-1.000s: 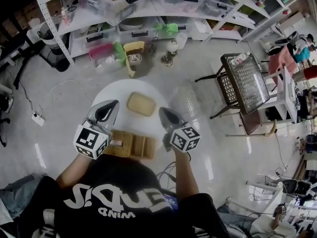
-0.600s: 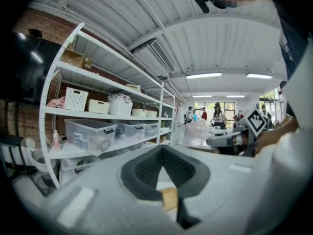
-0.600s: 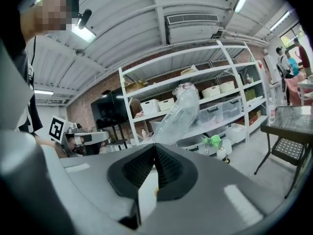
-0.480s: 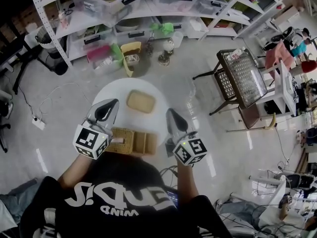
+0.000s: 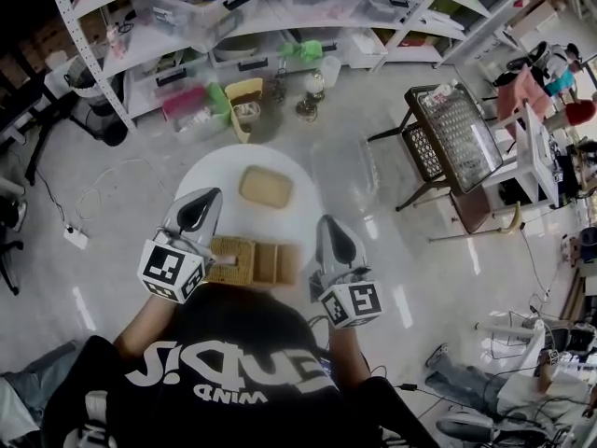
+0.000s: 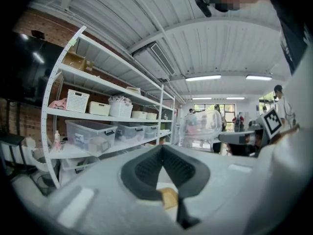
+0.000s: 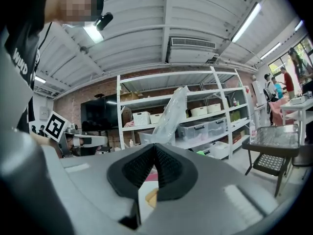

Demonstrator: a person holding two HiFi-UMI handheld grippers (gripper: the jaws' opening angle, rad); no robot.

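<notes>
My left gripper [image 5: 200, 202] hovers over the left side of a round white table [image 5: 216, 170], its jaws closed with nothing seen between them [image 6: 162, 148]. Over the table's right edge, my right gripper [image 5: 332, 225] is shut on a clear plastic bag [image 5: 341, 170] that stands up from its tips [image 7: 155, 147]. The bag [image 7: 172, 110] is seen against the shelves, and it also shows in the left gripper view [image 6: 201, 126]. A tan rectangular tray [image 5: 265, 187] lies mid-table. A woven compartment box [image 5: 254, 260] sits at the near edge between both grippers.
White shelving [image 5: 233, 26] with plastic bins lines the far side. Loose items and a yellow container [image 5: 250, 96] lie on the floor beneath it. A dark wire-top side table [image 5: 455, 147] stands to the right. A cable and power strip [image 5: 73, 238] lie at the left.
My right gripper has shifted right and back toward the person, carrying the clear bag off the table's right side. The left gripper has barely moved.
</notes>
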